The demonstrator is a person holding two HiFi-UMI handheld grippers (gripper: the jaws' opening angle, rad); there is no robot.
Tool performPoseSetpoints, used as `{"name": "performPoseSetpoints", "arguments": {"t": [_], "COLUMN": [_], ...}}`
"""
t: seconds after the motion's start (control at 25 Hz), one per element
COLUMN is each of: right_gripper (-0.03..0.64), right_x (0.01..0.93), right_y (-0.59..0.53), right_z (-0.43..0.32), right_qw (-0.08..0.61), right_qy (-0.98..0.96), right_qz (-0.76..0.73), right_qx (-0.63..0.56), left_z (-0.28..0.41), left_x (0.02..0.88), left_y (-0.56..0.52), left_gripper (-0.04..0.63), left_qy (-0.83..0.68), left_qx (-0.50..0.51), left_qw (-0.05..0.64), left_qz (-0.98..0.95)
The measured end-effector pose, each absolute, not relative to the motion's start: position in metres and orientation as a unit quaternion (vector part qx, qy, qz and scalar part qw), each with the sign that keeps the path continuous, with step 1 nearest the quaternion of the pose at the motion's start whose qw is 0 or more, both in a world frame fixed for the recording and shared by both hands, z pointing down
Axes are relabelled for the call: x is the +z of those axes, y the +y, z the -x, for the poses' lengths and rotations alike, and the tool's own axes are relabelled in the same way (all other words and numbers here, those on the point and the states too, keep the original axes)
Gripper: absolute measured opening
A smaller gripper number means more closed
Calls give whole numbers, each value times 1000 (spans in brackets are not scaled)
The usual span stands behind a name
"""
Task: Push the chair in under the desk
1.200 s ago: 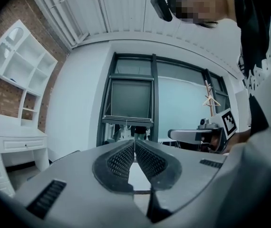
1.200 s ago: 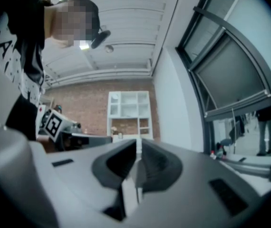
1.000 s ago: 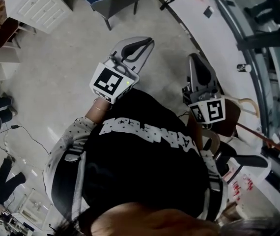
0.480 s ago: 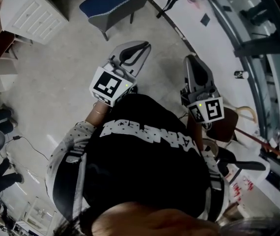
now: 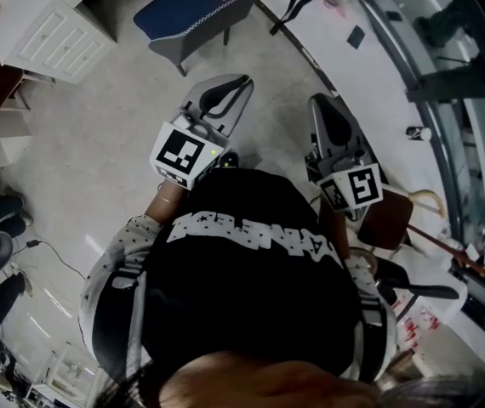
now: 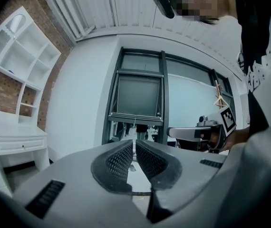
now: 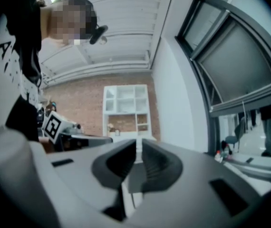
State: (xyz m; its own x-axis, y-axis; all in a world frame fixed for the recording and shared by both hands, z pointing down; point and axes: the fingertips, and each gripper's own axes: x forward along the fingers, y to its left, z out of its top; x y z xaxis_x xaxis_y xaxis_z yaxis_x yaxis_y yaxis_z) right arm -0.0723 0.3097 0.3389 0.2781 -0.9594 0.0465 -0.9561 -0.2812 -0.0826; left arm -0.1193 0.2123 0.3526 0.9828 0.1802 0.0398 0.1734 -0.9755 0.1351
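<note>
- Desk, 10 o'clock in the head view: running off the top edge.
- Chair, 12 o'clock: showing only 2 legs, the rest hiding under the seat.
- Brown seat, 3 o'clock: partly hiding behind the right gripper and its cube.
- Right gripper view: jaw pads blurring; small items at 4 o'clock staying too small to name.

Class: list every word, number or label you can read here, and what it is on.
White print on the black top: upside down, warped, unreadable.
Red scrawl on a white surface: too small to read.
Left gripper, right gripper: square marker patterns, no words.
</note>
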Motion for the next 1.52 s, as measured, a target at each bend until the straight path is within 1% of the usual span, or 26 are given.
{"name": "performPoseSetpoints", "arguments": {"t": [0.28,0.52,0.64,1.0,1.2,1.52], "right_gripper": [34,34,34,34,35,35], "right_x": [345,354,352,359,360,359], "right_y": [281,242,224,186,171,154], "right_z": [51,31,10,-44,-62,-101], "right_qw": [32,32,29,32,32,29], "right_qy": [633,702,733,782,801,828], "right_qz": [772,709,677,619,594,556], "right_qx": [-54,-62,-59,-64,-68,-67], "left_z": [113,108,92,52,33,4], "left_x": [356,361,363,364,362,359], "left_y": [194,169,157,134,121,113], "left_gripper": [35,37,37,57,71,72], "left_qy": [44,-43,-81,-164,-191,-238], "left_qx": [32,40,47,56,59,61], "left_qw": [68,66,54,55,50,35], "left_qz": [-996,-996,-994,-983,-979,-969]}}
